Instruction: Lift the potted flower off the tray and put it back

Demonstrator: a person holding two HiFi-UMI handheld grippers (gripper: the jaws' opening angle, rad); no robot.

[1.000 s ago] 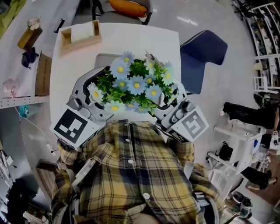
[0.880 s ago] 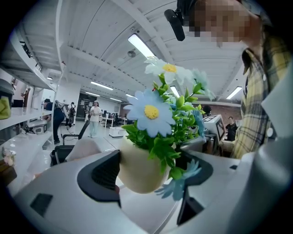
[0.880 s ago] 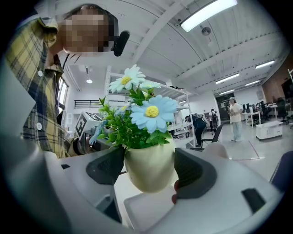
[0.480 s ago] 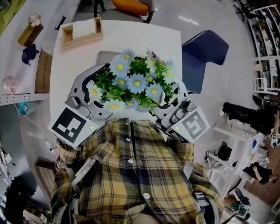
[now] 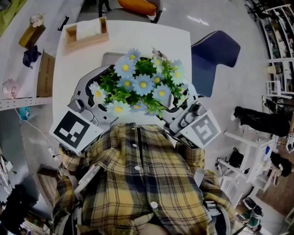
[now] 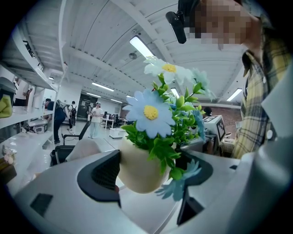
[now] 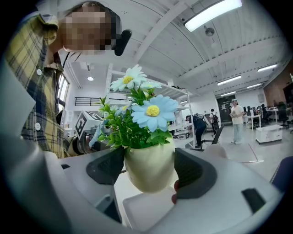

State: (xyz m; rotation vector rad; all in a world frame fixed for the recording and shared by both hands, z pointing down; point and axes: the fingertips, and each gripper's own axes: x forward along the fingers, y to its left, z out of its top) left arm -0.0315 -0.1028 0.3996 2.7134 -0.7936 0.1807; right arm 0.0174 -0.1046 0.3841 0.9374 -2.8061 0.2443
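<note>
A cream pot (image 7: 150, 167) of blue daisies (image 5: 140, 85) hangs in the air, held from both sides. My right gripper (image 7: 150, 170) is shut on the pot, with a dark pad (image 7: 194, 172) pressed against each flank. My left gripper (image 6: 146, 171) is shut on it too; its near pad (image 6: 103, 176) touches the pot, while leaves hide the other. In the head view the blooms cover the pot and both sets of jaws, leaving only the marker cubes (image 5: 76, 131) (image 5: 202, 129) showing. A corner of the grey tray (image 5: 108, 59) peeks out beyond the flowers, and the tray (image 7: 146, 210) lies below the pot.
The white table (image 5: 69, 69) carries a wooden box (image 5: 85, 33) at its far edge. A blue chair (image 5: 213, 57) stands to the right, an orange cushion (image 5: 135, 5) beyond the table. Shelving with small items and a cardboard piece (image 5: 45, 75) lies to the left.
The flowers and both grippers have shifted slightly away from my body. Both grips stay the same.
</note>
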